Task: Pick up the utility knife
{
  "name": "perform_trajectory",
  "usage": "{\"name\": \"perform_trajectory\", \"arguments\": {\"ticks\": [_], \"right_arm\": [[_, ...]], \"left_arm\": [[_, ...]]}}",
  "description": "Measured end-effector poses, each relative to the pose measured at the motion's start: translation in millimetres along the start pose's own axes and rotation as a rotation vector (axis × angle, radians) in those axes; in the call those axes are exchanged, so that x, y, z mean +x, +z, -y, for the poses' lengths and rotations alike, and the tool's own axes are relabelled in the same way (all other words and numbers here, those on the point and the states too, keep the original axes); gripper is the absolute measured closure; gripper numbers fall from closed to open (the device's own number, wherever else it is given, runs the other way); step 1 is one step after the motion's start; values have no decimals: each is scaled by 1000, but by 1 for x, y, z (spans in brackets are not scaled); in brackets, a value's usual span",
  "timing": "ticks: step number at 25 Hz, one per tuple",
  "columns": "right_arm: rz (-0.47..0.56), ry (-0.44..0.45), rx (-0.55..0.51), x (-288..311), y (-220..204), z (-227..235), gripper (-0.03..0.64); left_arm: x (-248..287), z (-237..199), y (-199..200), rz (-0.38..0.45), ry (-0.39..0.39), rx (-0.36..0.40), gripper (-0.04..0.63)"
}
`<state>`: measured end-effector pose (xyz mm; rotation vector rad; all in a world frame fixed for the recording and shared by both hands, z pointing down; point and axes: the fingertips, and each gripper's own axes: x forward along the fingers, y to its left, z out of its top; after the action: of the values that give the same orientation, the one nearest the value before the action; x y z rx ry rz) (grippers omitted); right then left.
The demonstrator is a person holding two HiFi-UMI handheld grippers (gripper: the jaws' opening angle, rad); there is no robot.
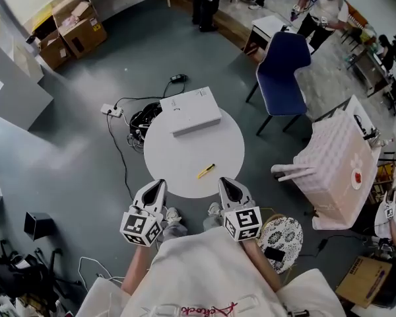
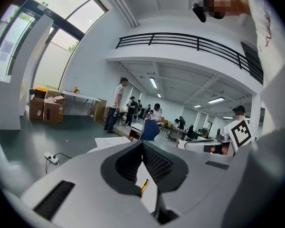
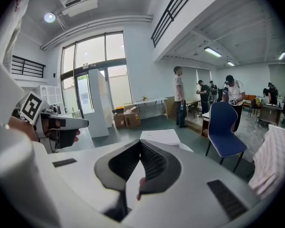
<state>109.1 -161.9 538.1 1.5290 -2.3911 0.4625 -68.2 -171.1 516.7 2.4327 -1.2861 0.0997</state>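
Observation:
The yellow utility knife (image 1: 206, 171) lies near the front edge of the round white table (image 1: 185, 157), with nothing touching it. My left gripper (image 1: 160, 184) hovers at the table's near left rim, shut and empty. My right gripper (image 1: 226, 182) hangs at the near right rim, also shut and empty, just to the right of the knife. In the left gripper view a sliver of the knife (image 2: 144, 185) shows below the closed jaws of the left gripper (image 2: 142, 144). In the right gripper view the right gripper (image 3: 140, 143) has its jaws together, and the knife is hidden.
A flat white box (image 1: 190, 111) sits on the far half of the table. A blue chair (image 1: 282, 61) stands to the back right and a pale quilted cover (image 1: 336, 167) to the right. Cables and a power strip (image 1: 112, 110) lie on the floor to the left. People stand further back.

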Motion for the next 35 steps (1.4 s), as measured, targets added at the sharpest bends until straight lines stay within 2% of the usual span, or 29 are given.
{"name": "perform_trajectory", "arguments": {"ticks": [18, 25, 26, 27, 35], "right_arm": [[-218, 19, 90, 2, -103, -22, 600], [-218, 31, 103, 8, -121, -24, 594], [-222, 35, 110, 10, -123, -25, 504], [-229, 38, 115, 10, -125, -26, 442], [-261, 23, 120, 17, -139, -27, 443]], "left_arm": [[-16, -1, -85, -162, 6, -110, 583], [-23, -7, -99, -181, 27, -127, 583], [-23, -6, -100, -182, 27, -127, 583], [-23, -5, -100, -182, 26, -128, 583], [-24, -1, -99, -184, 15, -127, 583]]}}
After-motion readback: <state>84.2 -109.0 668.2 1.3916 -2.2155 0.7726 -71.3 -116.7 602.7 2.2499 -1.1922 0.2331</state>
